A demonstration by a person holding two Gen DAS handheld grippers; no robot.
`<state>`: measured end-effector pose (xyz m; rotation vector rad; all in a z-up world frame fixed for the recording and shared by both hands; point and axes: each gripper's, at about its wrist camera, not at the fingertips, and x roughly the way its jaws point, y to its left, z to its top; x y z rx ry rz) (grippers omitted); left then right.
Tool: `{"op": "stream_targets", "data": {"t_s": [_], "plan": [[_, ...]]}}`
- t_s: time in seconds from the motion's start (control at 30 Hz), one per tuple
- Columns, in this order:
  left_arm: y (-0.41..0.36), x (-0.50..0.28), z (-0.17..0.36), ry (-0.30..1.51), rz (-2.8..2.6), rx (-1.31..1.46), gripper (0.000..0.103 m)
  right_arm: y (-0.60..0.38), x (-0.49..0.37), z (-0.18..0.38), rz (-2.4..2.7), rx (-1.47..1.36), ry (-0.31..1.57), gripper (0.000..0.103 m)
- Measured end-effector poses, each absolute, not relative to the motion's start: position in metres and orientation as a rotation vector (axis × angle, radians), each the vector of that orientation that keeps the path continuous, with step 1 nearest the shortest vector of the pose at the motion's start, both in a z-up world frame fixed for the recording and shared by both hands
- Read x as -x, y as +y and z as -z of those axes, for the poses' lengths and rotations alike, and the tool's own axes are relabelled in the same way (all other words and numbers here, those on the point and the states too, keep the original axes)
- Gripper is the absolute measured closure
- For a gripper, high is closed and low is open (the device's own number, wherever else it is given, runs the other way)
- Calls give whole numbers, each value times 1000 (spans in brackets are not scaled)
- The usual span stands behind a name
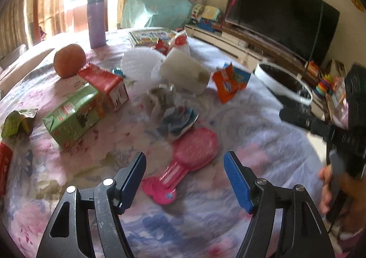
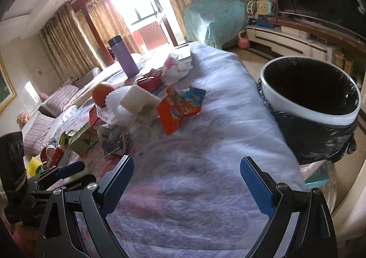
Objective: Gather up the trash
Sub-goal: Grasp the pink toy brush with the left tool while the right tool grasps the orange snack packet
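Your left gripper [image 1: 185, 178] hangs over the cloth-covered tabletop [image 1: 251, 125] with its fingers [image 1: 133, 180] spread wide and nothing between them; your right gripper [image 2: 187, 187] is the same, fingers [image 2: 256, 187] well apart and empty above bare cloth. The trash sits in a loose heap mid-table: a green carton [image 1: 73, 116] lying on its side with its long axis running from near-left up toward the far right, a red-and-white carton [image 1: 105, 84] touching its far end, crumpled wrappers [image 1: 173, 109] just beyond the left fingers, and an orange snack packet [image 2: 176, 109] tilted up on the heap's right side. A pink brush [image 1: 183, 159] lies flat directly ahead of the left fingers, handle toward you, head pointing away and to the right. The bin [image 2: 313, 100], lined with a black bag, stands off the table's right edge with its mouth open upward. Between heap and bin the cloth is open, and the right edge drops away just before the bin. An orange [image 1: 69, 60] and a purple flask [image 1: 97, 21] stand farther back. A green wrapper [image 1: 18, 123] and something red at the left edge are cut off, and motion blur smears the heap's middle, so the white pieces there are hard to name.
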<state>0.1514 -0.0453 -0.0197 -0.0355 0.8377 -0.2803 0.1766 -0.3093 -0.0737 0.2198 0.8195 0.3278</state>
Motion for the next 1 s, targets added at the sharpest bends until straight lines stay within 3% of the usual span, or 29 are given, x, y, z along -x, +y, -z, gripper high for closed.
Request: {"op": "stream_targets", "data": {"t_s": [0.37, 0.47, 0.6, 0.67, 0.77, 0.83, 0.87, 1.0], "plan": [[-60, -181, 41, 912, 307, -143, 33, -296, -208, 77, -363, -173, 843, 8], [-64, -193, 43, 911, 310, -136, 43, -295, -226, 80, -366, -171, 855, 8], [-74, -203, 45, 904, 314, -141, 69, -292, -249, 87, -363, -158, 880, 9], [-78, -207, 46, 903, 317, -129, 75, -290, -258, 91, -358, -143, 888, 12], [-82, -212, 48, 896, 316, -109, 78, -286, -273, 98, -356, -119, 909, 35], [-82, -213, 49, 900, 320, -78, 88, -284, -278, 101, -358, -120, 918, 69], [-80, -213, 48, 901, 320, -65, 89, -284, -279, 102, -360, -124, 919, 75], [-76, -217, 46, 904, 332, -14, 93, -288, -270, 98, -374, -135, 890, 79]]}}
